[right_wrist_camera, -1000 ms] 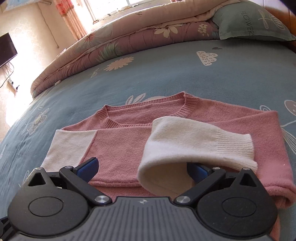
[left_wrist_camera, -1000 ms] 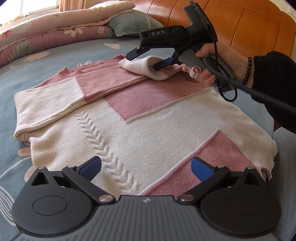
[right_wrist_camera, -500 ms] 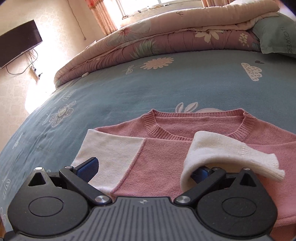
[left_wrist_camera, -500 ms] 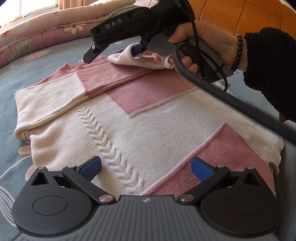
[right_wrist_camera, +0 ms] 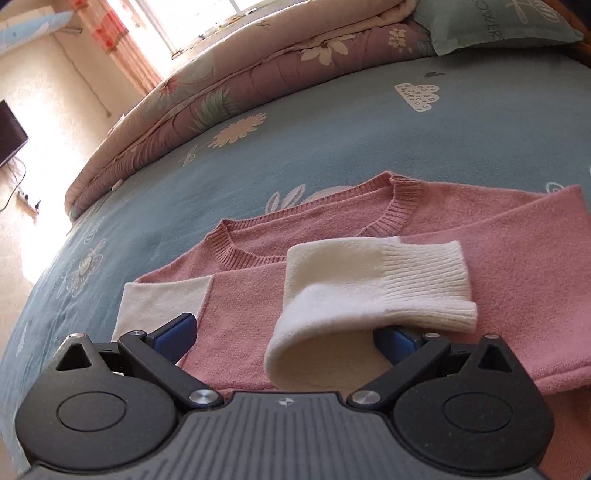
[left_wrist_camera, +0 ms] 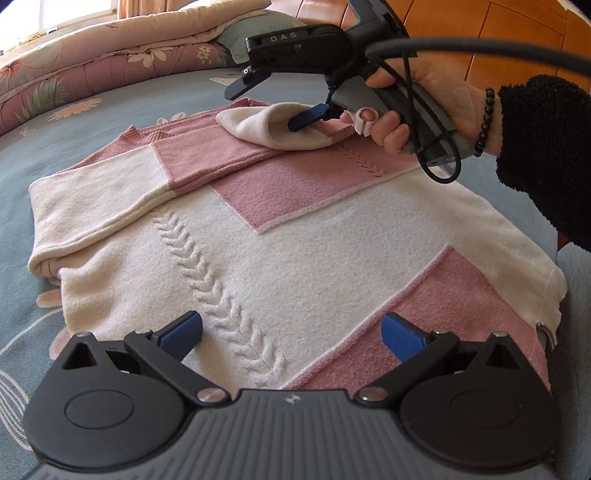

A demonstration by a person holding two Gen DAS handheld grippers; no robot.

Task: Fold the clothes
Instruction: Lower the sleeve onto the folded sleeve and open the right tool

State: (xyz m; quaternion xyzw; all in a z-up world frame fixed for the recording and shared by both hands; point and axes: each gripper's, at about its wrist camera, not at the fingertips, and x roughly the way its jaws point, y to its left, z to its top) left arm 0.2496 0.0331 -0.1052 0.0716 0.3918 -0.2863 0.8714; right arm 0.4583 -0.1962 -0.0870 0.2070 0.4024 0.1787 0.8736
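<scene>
A pink and cream knitted sweater (left_wrist_camera: 295, 251) lies flat on the blue bed sheet (right_wrist_camera: 332, 140), collar (right_wrist_camera: 314, 229) at the far end. One sleeve (left_wrist_camera: 110, 199) is folded across the chest. My left gripper (left_wrist_camera: 291, 332) is open, low over the hem, holding nothing. My right gripper (left_wrist_camera: 262, 109) is open near the collar, held by a hand (left_wrist_camera: 424, 88). The other sleeve's cream cuff (right_wrist_camera: 369, 284) is doubled back and drapes over the right finger of my right gripper (right_wrist_camera: 286, 336). The jaws stand wide apart, not closed on the cuff.
A rolled floral quilt (left_wrist_camera: 92, 62) and a green pillow (right_wrist_camera: 498, 29) lie at the far side of the bed. A wooden headboard (left_wrist_camera: 517, 48) stands behind the hand. A thick black cable (left_wrist_camera: 480, 51) trails from the right gripper. A dark screen (right_wrist_camera: 9, 140) hangs on the wall.
The right gripper swung left over the collar half a second ago and has come back right and lower, the cuff still draped on its finger. The left gripper has stayed put.
</scene>
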